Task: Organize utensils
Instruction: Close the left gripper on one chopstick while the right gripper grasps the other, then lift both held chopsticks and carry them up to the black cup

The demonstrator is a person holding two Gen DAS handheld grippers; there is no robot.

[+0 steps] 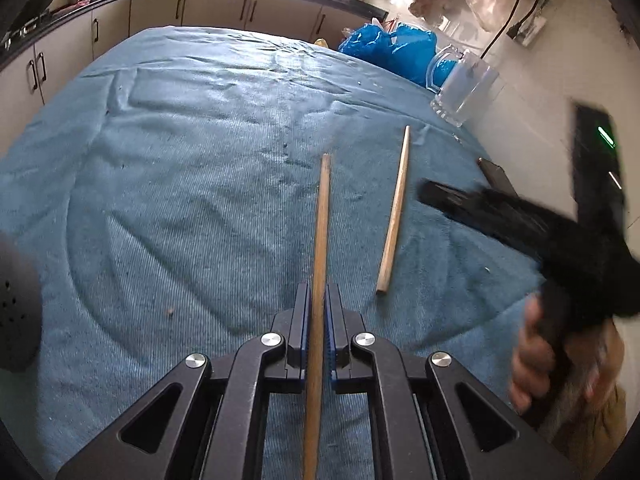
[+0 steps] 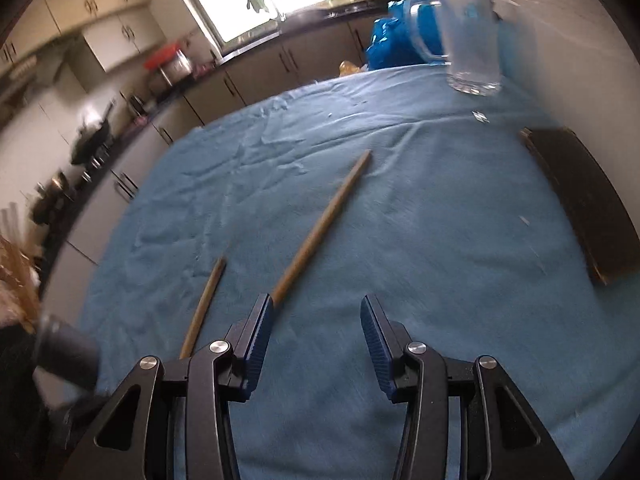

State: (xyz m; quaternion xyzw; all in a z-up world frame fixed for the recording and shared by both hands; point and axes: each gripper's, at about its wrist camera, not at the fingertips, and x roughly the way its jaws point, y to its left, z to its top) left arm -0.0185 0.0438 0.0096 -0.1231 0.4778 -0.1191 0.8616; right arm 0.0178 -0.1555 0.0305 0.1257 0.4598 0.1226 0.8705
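Both utensils are wooden chopsticks: light, stiff, thin and tapered, likely to roll or swivel if pinched off-centre, so I judge the thicker half the safer place to grip. The held chopstick runs straight through the left gripper, whose blue pads are closed tight on its shaft, the narrow end pointing toward 12 o'clock above the blue cloth that covers the bench. The grip sits fairly far back along the stick, so the long free end may wag when it is swung.

The loose chopstick lies flat on the cloth just beside it, at about 1 o'clock from the left gripper. In the right wrist view its thick end lies close against the left finger of the right gripper; whether they touch I cannot tell. That gripper is spread wide and holds nothing.

The glass mug, a likely holder, stands at the far edge near 2 o'clock, well apart from both sticks; it is fragile, so sticks should go in gently
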